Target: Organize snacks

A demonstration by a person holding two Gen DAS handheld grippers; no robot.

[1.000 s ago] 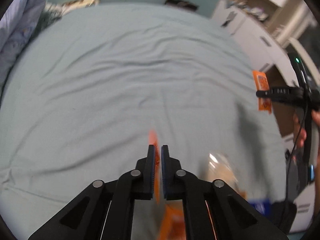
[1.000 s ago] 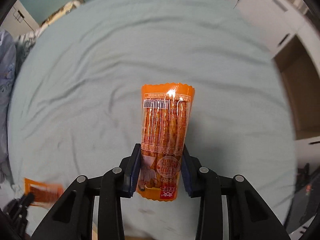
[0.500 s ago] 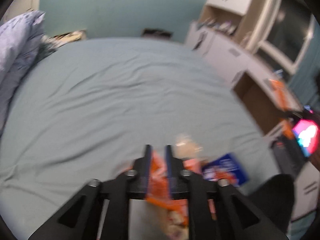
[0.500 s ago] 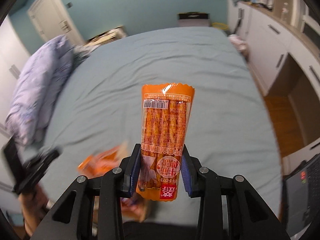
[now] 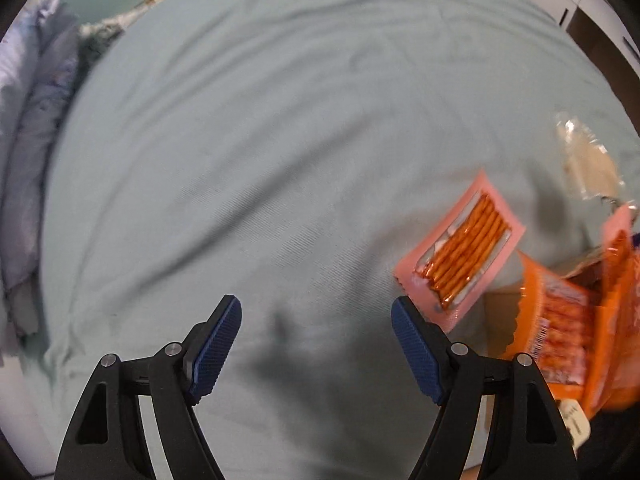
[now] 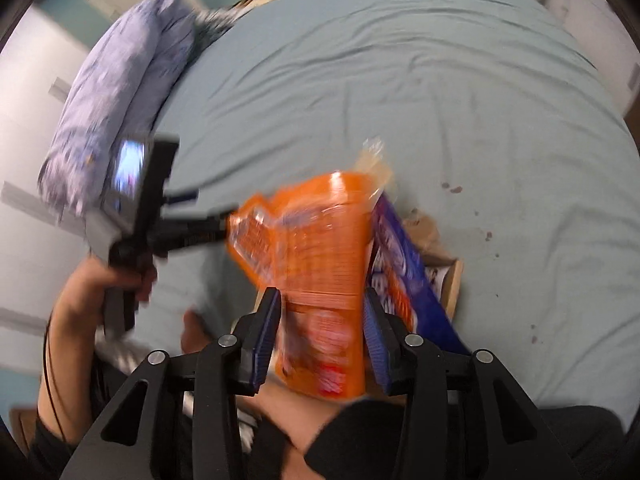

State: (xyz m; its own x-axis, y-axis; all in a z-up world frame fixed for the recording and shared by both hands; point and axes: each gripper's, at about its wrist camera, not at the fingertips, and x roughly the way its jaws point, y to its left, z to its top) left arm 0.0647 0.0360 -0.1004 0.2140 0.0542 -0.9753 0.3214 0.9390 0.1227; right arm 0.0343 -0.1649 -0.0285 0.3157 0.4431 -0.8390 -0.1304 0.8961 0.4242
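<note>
Beneath both grippers spreads the bed (image 5: 248,152), its pale sheet carrying everything. Just under my right gripper (image 6: 322,328) sits the wooden box (image 6: 452,280) of collected snacks, a blue packet (image 6: 404,280) already upright inside. Between its pads hangs the orange snack pack (image 6: 320,276), jaws easing apart, I judge to drop it in. My left gripper (image 5: 316,340) is spreading wide, empty; the pink stick packet (image 5: 460,248) lies just right of it.

Motion blur smears the orange snack packet (image 6: 320,264), its print unreadable.
</note>
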